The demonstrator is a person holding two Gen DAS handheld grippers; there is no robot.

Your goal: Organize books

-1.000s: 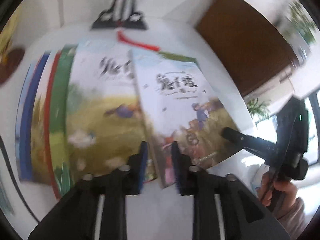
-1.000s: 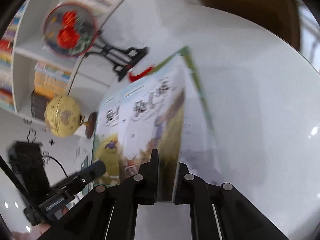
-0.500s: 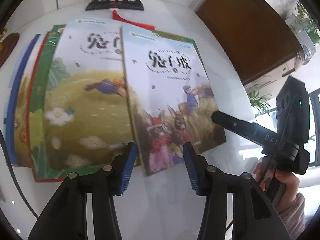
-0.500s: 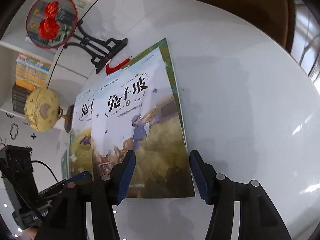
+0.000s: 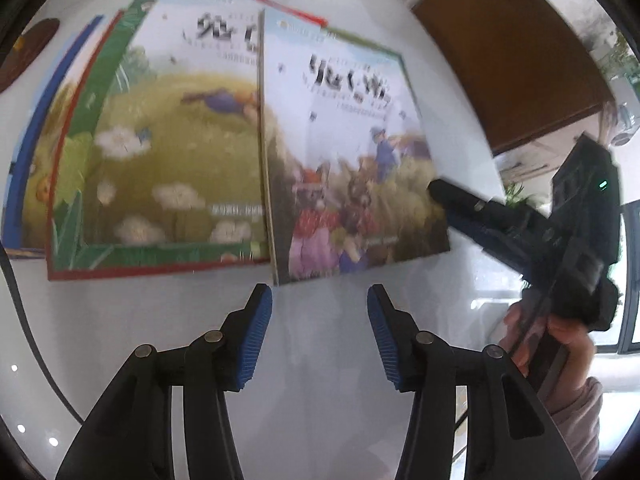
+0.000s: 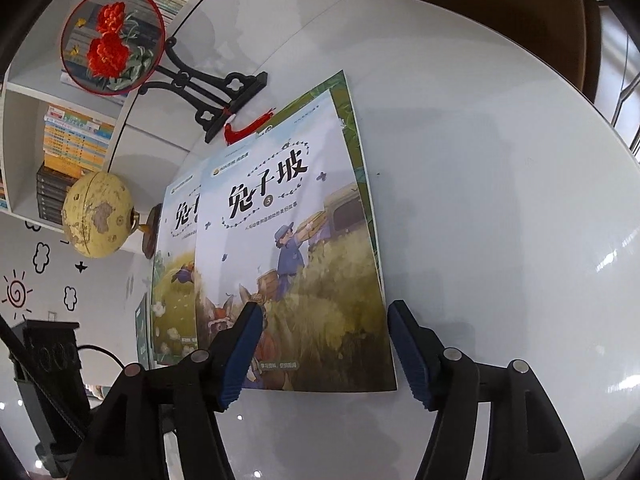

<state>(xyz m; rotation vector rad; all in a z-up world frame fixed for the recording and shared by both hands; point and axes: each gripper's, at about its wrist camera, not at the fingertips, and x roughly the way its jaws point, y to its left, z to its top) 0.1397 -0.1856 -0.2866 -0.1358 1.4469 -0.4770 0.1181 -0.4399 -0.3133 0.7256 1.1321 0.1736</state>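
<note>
The top book (image 6: 288, 264), a rabbit picture book marked 3, lies flat on the white table (image 6: 500, 200), overlapping a second book (image 5: 168, 152) of the same series. More books with green, red and blue edges (image 5: 24, 152) stick out under them at the left. My right gripper (image 6: 325, 310) hovers over the top book's near right corner. Its jaws are opening and its pads touch nothing. My left gripper (image 5: 320, 308) stands open just short of the top book's (image 5: 352, 168) near edge, with bare table between its fingers.
A round embroidered fan (image 6: 112, 38) on a black stand with a red tassel (image 6: 248, 128) stands behind the books. A yellow globe (image 6: 98, 220) and a bookshelf (image 6: 76, 140) are at the left. A brown chair back (image 5: 512, 60) is at the table's far right.
Both grippers held the top book's near edge a second ago. Both have opened, and the book now lies flat on the stack. The left gripper has drawn back from it.
</note>
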